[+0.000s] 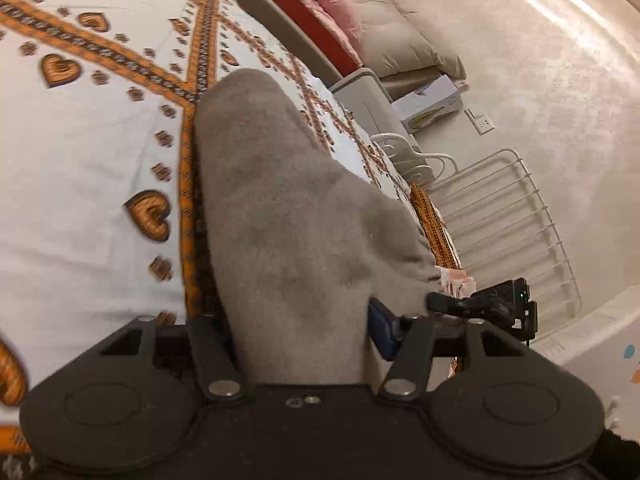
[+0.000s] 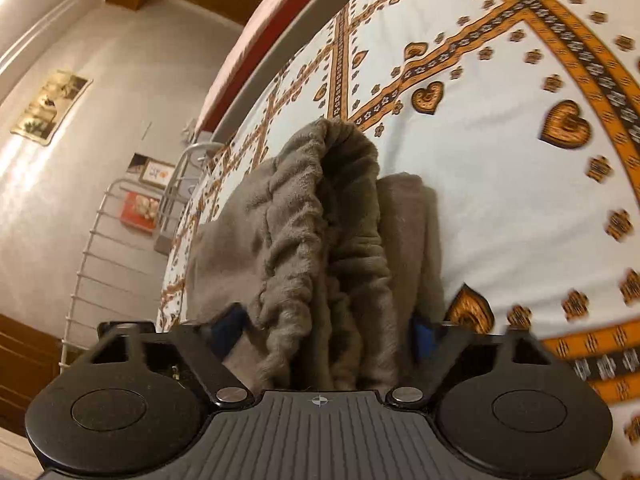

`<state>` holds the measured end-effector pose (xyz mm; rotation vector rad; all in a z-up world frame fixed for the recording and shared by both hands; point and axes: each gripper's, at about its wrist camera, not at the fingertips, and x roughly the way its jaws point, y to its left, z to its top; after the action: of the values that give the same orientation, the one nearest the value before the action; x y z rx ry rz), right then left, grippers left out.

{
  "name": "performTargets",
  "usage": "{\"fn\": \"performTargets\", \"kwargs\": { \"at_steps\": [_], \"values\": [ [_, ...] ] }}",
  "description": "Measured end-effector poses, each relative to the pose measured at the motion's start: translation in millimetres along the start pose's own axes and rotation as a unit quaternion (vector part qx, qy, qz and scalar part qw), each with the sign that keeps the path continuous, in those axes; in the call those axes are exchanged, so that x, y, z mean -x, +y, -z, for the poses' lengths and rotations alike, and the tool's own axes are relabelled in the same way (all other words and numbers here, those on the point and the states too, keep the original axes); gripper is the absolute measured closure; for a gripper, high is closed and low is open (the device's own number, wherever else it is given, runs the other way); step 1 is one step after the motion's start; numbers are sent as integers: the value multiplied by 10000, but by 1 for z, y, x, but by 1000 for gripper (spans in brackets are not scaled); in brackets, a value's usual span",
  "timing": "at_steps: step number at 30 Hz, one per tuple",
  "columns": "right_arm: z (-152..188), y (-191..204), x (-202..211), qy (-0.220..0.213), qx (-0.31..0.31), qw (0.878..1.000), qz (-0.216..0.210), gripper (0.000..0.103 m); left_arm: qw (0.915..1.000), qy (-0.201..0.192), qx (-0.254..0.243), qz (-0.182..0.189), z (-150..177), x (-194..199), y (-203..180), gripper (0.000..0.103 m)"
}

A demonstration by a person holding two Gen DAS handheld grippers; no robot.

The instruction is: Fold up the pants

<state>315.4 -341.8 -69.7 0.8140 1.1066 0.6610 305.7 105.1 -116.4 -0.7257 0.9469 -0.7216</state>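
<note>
Grey fleece pants (image 1: 280, 216) lie on a bed with a white sheet patterned in orange bands and hearts (image 1: 80, 168). In the left wrist view my left gripper (image 1: 304, 340) is shut on a smooth leg part of the pants, which runs away from the jaws across the bed. In the right wrist view my right gripper (image 2: 324, 336) is shut on the gathered elastic waistband end of the pants (image 2: 320, 216), bunched and folded upward between the blue-padded fingers (image 2: 422, 338). The fingertips are mostly hidden by cloth.
The bed edge runs near the pants in both views. A white wire drying rack (image 1: 504, 216) stands on the beige carpet beside the bed; it also shows in the right wrist view (image 2: 104, 248). A white box (image 1: 432, 104) and cushions (image 1: 400, 40) lie on the floor.
</note>
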Motion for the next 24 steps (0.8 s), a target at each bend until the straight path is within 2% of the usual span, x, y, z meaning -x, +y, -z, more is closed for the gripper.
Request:
{"fn": "performTargets", "kwargs": {
  "at_steps": [1, 2, 4, 7, 10, 12, 14, 15, 16, 17, 18, 19, 20, 22, 24],
  "values": [
    [-2, -1, -2, 46, 9, 10000, 2, 45, 10000, -10, 6, 41, -1, -2, 1, 68],
    [-2, -1, -3, 71, 35, 10000, 5, 47, 9999, -21, 50, 104, -3, -3, 2, 70],
    [-3, 2, -1, 24, 191, 9998, -16, 51, 9990, -139, 216, 354, -6, 0, 5, 71],
    [-9, 15, 8, -169, 378, 9989, -214, 55, 9966, -405, 178, 700, -19, 5, 0, 74],
    [-31, 28, 11, -433, 565, 9966, -418, 56, 9939, -748, 11, 804, -50, 3, -8, 74],
    [-58, 33, 10, -618, 599, 9948, -536, 56, 9927, -881, -124, 813, -76, -3, -9, 74],
    [-85, 36, 1, -690, 652, 9944, -467, 54, 9942, -845, -243, 618, -98, -12, -5, 72],
    [-98, 33, -7, -694, 637, 9952, -280, 39, 9952, -857, -127, 451, -101, -15, 2, 62],
    [-106, 29, -16, -696, 670, 9953, 60, 27, 9957, -926, -50, 49, -103, -19, 11, 47],
    [-114, 23, -29, -687, 779, 9915, 787, 5, 9943, -967, -20, -444, -100, -23, 17, 41],
    [-116, 18, -39, -675, 880, 9839, 1403, 5, 9926, -893, -62, -825, -96, -29, 25, 47],
    [-116, 10, -46, -625, 936, 9830, 1449, 4, 9920, -976, -272, -759, -92, -28, 26, 46],
    [-114, 5, -44, -810, 929, 9852, 1192, 0, 9914, -1001, -425, -723, -91, -26, 24, 45],
    [-113, 2, -40, -895, 890, 9861, 1081, 0, 9916, -895, -434, -833, -93, -23, 19, 46],
    [-106, 1, -28, -1115, 788, 9867, 879, 0, 9869, -1065, -466, -1116, -92, -14, 10, 37]
  ]
}}
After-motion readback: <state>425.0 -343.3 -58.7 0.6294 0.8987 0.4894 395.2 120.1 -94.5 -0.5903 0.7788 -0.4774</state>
